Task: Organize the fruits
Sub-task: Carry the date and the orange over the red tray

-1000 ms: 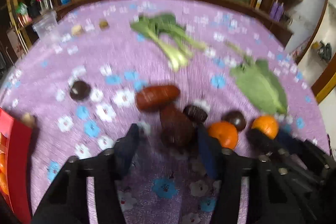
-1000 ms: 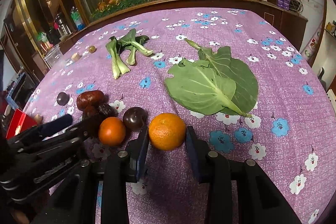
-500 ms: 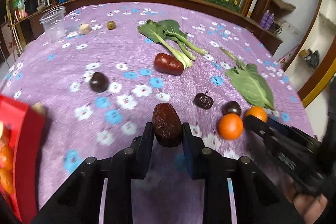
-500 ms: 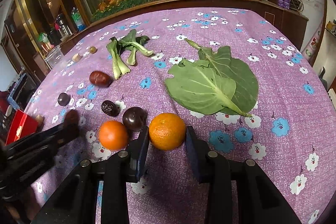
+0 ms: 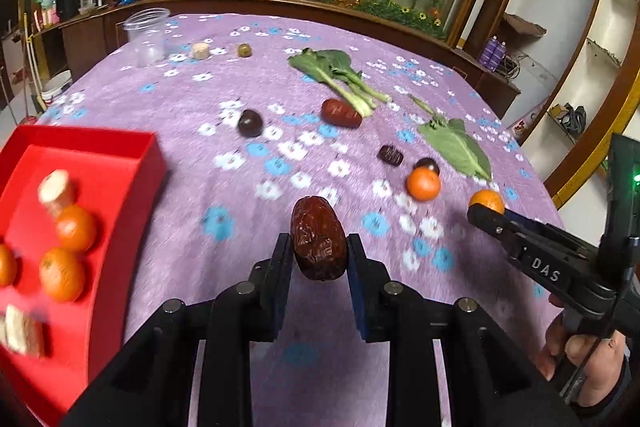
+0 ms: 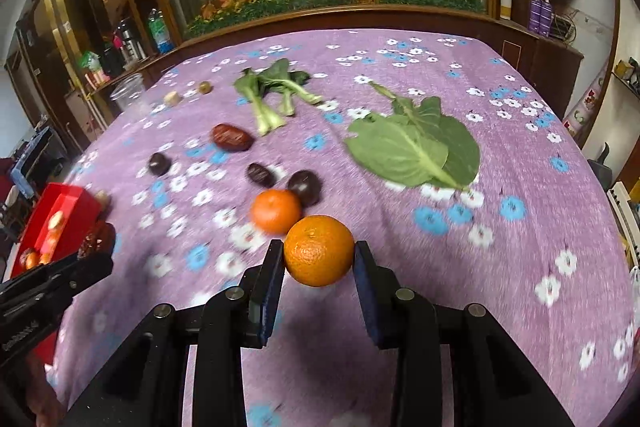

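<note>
My left gripper (image 5: 318, 257) is shut on a wrinkled brown date (image 5: 318, 239), held above the purple cloth. The red tray (image 5: 132, 163) at the left holds several small oranges (image 5: 76, 227) and pale chunks. My right gripper (image 6: 318, 259) is shut on an orange (image 6: 319, 250), lifted off the cloth; it also shows at the right of the left wrist view, right gripper (image 5: 486, 215). On the cloth lie a second orange (image 6: 275, 211), a dark plum (image 6: 305, 187), a small dark date (image 6: 260, 174), a red date (image 6: 232, 138) and another plum (image 6: 159, 163).
Bok choy (image 6: 272, 95) and a big green leaf (image 6: 416, 147) lie farther back. A clear plastic jar (image 5: 146, 35), a pale chunk (image 5: 200, 50) and a green olive-like fruit (image 5: 244, 50) sit at the far left. A wooden ledge with plants borders the table's far edge.
My left gripper closed on the brown date, lifted it and carried it left toward the red tray. My right gripper raised its orange off the cloth.
</note>
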